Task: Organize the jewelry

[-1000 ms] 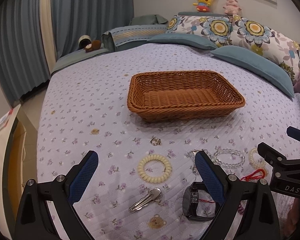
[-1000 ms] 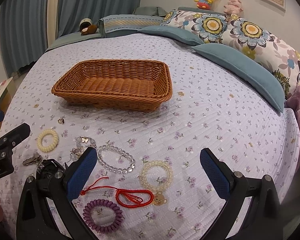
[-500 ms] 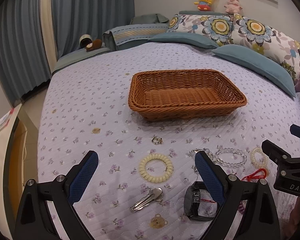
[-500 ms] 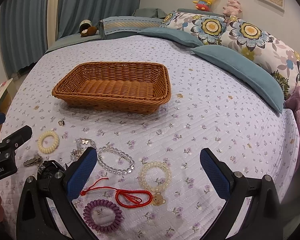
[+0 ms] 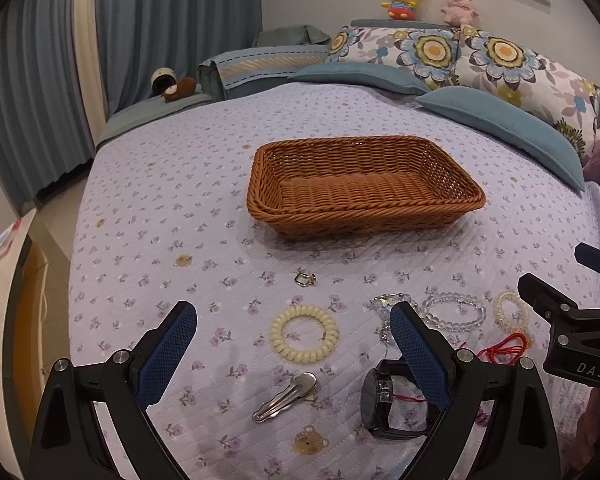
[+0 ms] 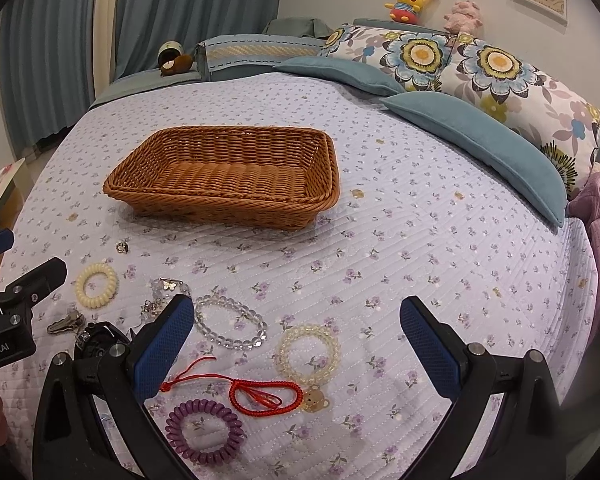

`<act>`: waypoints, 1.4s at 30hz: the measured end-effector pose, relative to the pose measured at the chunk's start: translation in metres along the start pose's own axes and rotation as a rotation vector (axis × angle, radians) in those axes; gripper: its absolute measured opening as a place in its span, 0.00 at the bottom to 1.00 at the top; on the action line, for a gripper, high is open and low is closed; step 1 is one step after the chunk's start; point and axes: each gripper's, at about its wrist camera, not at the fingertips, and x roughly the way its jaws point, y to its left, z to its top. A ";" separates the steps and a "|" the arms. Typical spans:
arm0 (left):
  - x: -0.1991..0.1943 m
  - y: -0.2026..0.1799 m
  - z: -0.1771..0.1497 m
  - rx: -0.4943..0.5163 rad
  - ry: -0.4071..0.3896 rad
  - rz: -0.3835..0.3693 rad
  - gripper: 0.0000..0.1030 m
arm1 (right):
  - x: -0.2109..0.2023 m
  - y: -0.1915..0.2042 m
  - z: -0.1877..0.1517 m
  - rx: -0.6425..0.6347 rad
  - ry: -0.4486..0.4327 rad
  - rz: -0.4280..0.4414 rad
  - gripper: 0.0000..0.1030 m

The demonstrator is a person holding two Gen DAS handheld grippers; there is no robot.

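While both tools hover over the near edge of the bed [image 5: 148,184], each stands wide open and holds nothing; left tool [image 5: 294,344], right tool [image 6: 296,342].

Left view: cream spiral hair tie [image 5: 304,334] lies flat between the left tool's fingers, slightly ahead of the tips; silver hair clip [image 5: 286,397] sits nearer the camera, between the fingers, long axis diagonal, wide end up-right toward the right finger; black watch [image 5: 380,398] lies just beside the right finger, partly hidden behind it, tilted on its side; small silver ring [image 5: 304,279] ahead of the tool, between the hair tie and the wicker basket [image 5: 364,204].

Basket is well ahead of both tools, nothing visible inside; long axis runs left-right in both views.

Right view: clear bead bracelet [image 6: 230,322] just beside the right tool's left finger, oval, long axis diagonal from upper left to lower right; pale yellow bead bracelet [image 6: 308,354] between the fingers, with a bear charm [image 6: 316,400] at its near side; red cord [image 6: 256,390] stretched roughly left-right between the fingers, knotted tail toward the left finger; purple spiral hair tie [image 6: 204,432] nearest the camera, by the left finger's base; a tangled silver chain piece [image 6: 164,294] just ahead of the left fingertip.

All items lie on the bed, none in the basket.
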 end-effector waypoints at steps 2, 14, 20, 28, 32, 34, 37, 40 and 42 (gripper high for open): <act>-0.001 0.000 0.000 0.000 -0.002 -0.002 0.95 | 0.000 0.000 0.000 -0.002 0.001 0.002 1.00; 0.000 0.001 0.002 -0.010 -0.005 -0.008 0.95 | 0.001 0.001 -0.001 0.000 0.006 0.007 1.00; -0.004 0.003 0.003 -0.021 -0.022 -0.013 0.95 | -0.001 0.000 -0.001 0.007 -0.005 0.011 1.00; -0.029 0.002 0.007 -0.034 -0.148 -0.025 0.95 | -0.028 -0.009 0.004 0.067 -0.137 0.051 1.00; -0.047 0.001 0.008 -0.042 -0.232 -0.039 0.95 | -0.046 -0.012 0.008 0.084 -0.225 0.047 1.00; -0.052 -0.003 0.008 -0.025 -0.256 -0.034 0.95 | -0.050 -0.008 0.010 0.070 -0.244 0.037 1.00; -0.050 -0.006 0.008 -0.012 -0.248 -0.034 0.95 | -0.048 -0.001 0.009 0.044 -0.237 0.025 1.00; -0.047 -0.005 0.007 -0.019 -0.234 -0.035 0.95 | -0.046 0.001 0.009 0.037 -0.230 0.032 1.00; -0.047 -0.004 0.007 -0.025 -0.236 -0.036 0.95 | -0.046 0.001 0.008 0.043 -0.233 0.030 1.00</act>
